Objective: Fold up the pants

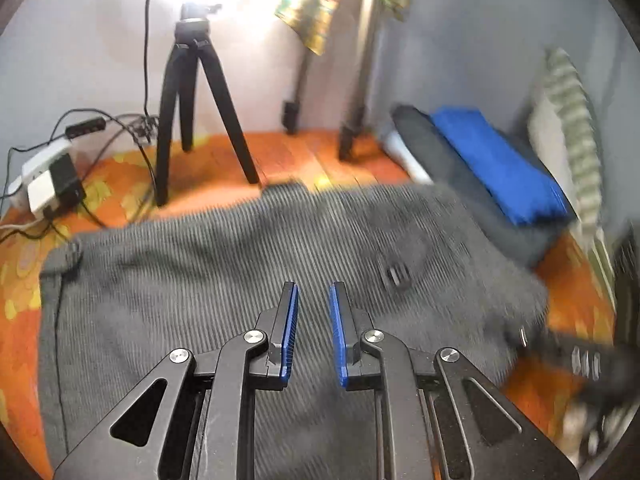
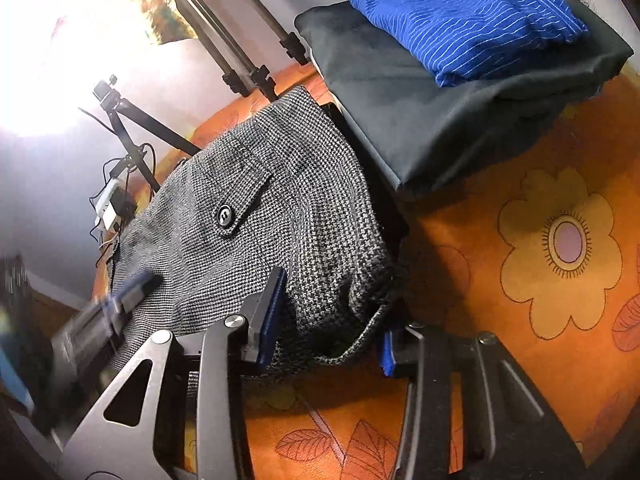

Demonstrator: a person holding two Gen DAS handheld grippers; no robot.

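Grey houndstooth pants (image 1: pixel 240 280) lie folded on the orange flowered cloth (image 1: pixel 24 288), a buttoned pocket flap (image 2: pixel 230 214) facing up. My left gripper (image 1: pixel 313 292) hovers just above the middle of the pants, jaws open a little and empty. My right gripper (image 2: pixel 332 312) is open wide around the near right edge of the pants (image 2: pixel 280 248); the fabric lies between its fingers and covers the right fingertip. The left gripper also shows blurred at the left of the right wrist view (image 2: pixel 132 292), and the right one blurred at the right of the left wrist view (image 1: pixel 560 352).
A stack of folded clothes, blue striped (image 2: pixel 460 16) on dark grey (image 2: pixel 420 104), sits beside the pants at the far right. Two tripods (image 1: pixel 192 92) (image 1: pixel 360 80) stand by the wall. A power strip with cables (image 1: pixel 44 180) lies at the far left.
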